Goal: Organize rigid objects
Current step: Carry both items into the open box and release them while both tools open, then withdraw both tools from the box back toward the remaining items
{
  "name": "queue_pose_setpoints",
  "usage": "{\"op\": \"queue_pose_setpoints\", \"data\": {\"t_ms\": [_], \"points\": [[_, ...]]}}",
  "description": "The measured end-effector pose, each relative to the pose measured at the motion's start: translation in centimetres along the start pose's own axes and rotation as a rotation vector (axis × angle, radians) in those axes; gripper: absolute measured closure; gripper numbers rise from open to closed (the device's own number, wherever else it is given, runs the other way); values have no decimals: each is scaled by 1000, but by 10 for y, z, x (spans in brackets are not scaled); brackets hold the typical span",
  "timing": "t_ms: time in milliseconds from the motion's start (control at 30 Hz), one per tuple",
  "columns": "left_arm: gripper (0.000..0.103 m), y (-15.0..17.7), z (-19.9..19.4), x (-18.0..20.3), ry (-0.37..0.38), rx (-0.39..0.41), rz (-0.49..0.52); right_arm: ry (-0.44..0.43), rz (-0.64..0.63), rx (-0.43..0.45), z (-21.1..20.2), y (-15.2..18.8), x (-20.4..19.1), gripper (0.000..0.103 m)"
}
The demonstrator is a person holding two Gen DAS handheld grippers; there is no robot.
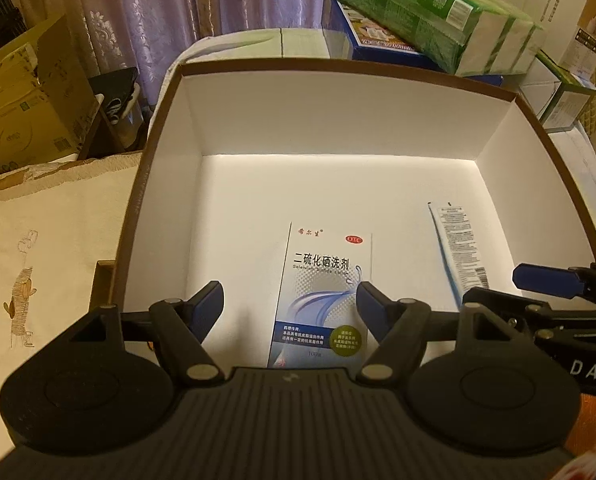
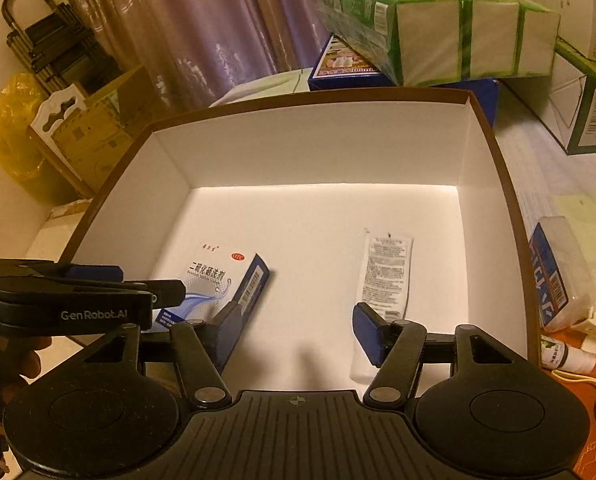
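A large box with a brown rim point(image 1: 337, 65) point(image 2: 298, 97) and white inside holds two items. A white-and-blue medicine carton point(image 1: 323, 280) point(image 2: 214, 276) lies flat on its floor. My left gripper point(image 1: 290, 296) hangs over the carton, open, with its pads clear of the carton's sides. A white tube point(image 1: 457, 244) point(image 2: 387, 272) with printed text lies to the right. My right gripper point(image 2: 298, 316) is open above the floor, with nothing between its fingers; its right finger point(image 2: 367, 332) overlaps the tube's near end. Each gripper shows at the edge of the other's view: the right one point(image 1: 549, 280), the left one point(image 2: 98, 276).
Green-wrapped tissue packs point(image 2: 437, 28) lie on a blue box point(image 2: 345, 64) behind the big box. Cardboard cartons point(image 1: 26, 100) and a curtain stand at the back left. To the right are a clear case with a blue label point(image 2: 557, 276) and a small bottle point(image 2: 565, 356).
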State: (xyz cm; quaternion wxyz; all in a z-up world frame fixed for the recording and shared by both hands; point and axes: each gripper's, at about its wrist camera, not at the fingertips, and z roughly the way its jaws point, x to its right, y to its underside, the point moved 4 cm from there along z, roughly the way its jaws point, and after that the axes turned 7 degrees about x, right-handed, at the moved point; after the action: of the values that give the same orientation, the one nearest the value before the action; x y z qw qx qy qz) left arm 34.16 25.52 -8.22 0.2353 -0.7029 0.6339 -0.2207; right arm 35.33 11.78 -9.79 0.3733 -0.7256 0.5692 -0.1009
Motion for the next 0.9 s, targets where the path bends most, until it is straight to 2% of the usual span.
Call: {"op": "queue_pose_setpoints", "data": {"t_ms": [900], "points": [[33,4,-54,26,32,104,33,29,3,94,-53,6,3,43]]}}
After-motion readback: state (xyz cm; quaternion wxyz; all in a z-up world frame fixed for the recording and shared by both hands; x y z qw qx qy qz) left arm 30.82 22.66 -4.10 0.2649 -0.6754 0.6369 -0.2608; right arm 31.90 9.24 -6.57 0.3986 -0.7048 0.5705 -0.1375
